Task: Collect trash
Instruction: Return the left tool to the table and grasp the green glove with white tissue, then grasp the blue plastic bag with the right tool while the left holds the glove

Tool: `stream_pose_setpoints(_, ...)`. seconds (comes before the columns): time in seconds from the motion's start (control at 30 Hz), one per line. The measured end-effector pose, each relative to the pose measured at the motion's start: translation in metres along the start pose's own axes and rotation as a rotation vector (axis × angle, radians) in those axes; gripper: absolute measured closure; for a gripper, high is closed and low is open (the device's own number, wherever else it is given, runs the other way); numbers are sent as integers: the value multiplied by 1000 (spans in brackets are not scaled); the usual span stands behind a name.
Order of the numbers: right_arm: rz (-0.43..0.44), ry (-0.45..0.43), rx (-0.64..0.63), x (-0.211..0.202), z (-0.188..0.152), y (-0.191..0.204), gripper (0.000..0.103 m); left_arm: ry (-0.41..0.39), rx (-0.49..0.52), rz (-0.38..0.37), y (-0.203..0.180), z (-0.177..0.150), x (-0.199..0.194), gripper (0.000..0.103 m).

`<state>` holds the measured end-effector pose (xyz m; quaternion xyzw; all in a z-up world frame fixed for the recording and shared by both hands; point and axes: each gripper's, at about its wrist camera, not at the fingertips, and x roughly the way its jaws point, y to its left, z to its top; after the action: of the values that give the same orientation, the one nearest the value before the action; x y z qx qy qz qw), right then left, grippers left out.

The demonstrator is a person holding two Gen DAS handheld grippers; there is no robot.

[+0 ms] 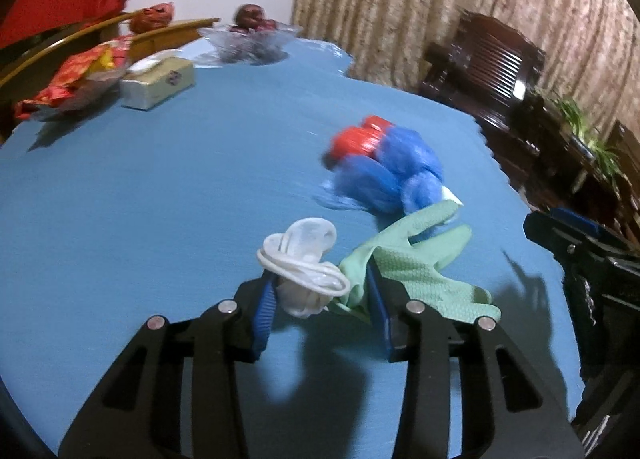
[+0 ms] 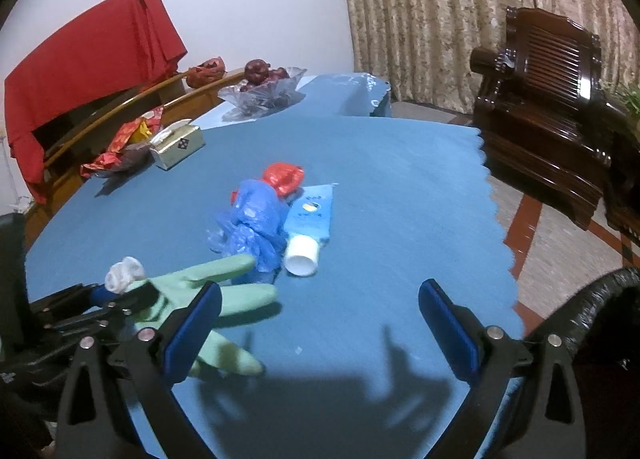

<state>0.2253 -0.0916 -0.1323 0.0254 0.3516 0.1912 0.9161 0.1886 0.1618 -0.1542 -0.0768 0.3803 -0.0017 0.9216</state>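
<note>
Between left hand-held gripper (image 1: 320, 299) pads — green glove (image 1: 416, 271), white glove (image 1: 304, 259) | clamped

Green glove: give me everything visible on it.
The green glove looks like textured rubber, limp and crumpled, fingers splayed toward the blue plastic bag. Its cuff end is pinched in the left gripper together with a white glove. Whether its fingers rest on the blue tablecloth is unclear.
</note>
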Motion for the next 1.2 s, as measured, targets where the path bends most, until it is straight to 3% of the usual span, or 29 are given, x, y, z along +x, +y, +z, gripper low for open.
stream_pose_setpoints(0.23, 27, 7, -15, 23, 6, 21, 7, -43, -71, 95, 36, 9, -9, 64)
stream_pose_setpoints(0.4, 32, 29, -17, 43, 8, 31, 14, -59, -93, 138, 51, 14, -5, 64)
stream_pose_setpoints(0.6, 41, 70, -39, 66, 8, 45, 40, -63, -88, 153, 59, 17, 6, 64)
stream_pose_setpoints(0.8, 56, 108, -48, 78, 6, 48, 78, -69, -91, 145, 61, 17, 6, 64)
stream_pose_setpoints(0.93, 71, 103, -58, 73, 5, 50, 87, -78, -93, 141, 61, 19, 3, 64)
stream_pose_setpoints(1.2, 87, 74, -41, 46, 5, 46, 87, -100, -79, 120, 48, 23, -7, 64)
